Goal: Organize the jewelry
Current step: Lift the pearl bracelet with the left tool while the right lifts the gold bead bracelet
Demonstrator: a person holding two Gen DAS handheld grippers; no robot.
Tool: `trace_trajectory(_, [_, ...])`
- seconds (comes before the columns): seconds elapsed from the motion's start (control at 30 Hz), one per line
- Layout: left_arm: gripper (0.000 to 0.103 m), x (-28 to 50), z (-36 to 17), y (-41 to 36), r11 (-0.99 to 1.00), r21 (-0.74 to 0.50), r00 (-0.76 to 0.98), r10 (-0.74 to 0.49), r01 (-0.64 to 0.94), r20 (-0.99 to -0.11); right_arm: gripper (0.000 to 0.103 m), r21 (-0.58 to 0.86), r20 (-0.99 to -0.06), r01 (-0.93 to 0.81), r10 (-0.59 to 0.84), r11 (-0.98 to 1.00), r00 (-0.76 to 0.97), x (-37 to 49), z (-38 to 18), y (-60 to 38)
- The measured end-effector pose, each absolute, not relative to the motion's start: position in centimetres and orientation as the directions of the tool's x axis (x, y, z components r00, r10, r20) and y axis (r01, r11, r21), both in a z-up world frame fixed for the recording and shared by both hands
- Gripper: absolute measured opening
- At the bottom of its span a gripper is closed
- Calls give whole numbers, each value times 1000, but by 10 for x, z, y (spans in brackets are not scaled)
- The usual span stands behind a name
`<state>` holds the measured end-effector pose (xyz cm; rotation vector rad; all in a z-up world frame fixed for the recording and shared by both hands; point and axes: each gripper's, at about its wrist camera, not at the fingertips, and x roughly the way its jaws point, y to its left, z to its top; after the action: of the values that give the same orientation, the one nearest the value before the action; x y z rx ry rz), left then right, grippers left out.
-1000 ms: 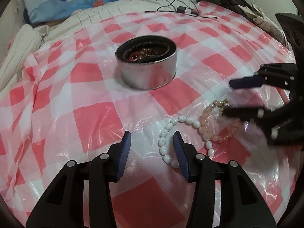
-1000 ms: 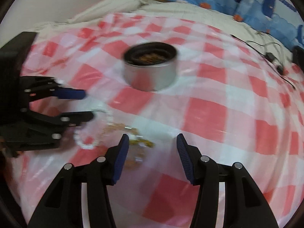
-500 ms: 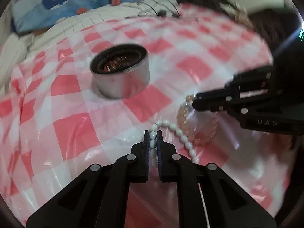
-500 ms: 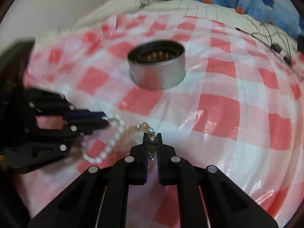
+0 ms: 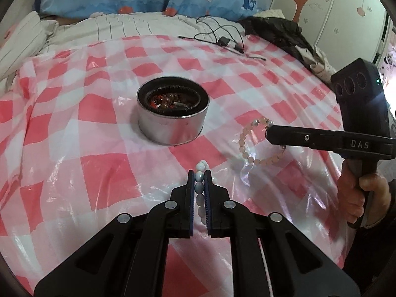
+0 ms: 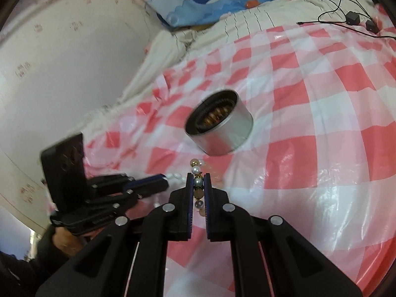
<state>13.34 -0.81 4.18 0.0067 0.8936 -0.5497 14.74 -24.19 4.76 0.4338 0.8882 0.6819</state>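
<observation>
Now both tongs have snapped shut since a second ago: our left gripper (image 5: 199, 185) pinches the white bracelet (image 5: 200, 176), our right gripper (image 6: 198, 185) the pink bracelet (image 5: 250, 146), seemingly lifted off the checked cloth (image 5: 99, 178). Next, we judge, comes the tin (image 5: 173, 121).

The letters "DAS" stand in pale print on the side of the right gripper (image 5: 269, 133), behind its fingers. No other writing can be read.
</observation>
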Motion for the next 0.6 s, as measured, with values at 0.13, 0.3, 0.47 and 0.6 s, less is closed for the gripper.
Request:
trace_trajectory(0.13, [7,132,45,-8,866,-206,517,-445,455,-731,9,645,-498,-372,737,667,456,145,54,-246])
trace_trajectory(0.3, [7,128,53,-8,872,-173,560,-434,458,-706,9,683,-445,-376,764,627,467,145,58,-254])
trace_trajectory(0.47, [7,126,59,-8,881,-152,591,-419,447,-690,9,694,-436,-373,772,616,463,146,57,-255])
trace_trajectory(0.6, [7,126,59,-8,886,-137,597,-405,443,-692,9,697,-430,-377,777,610,460,146,57,-255])
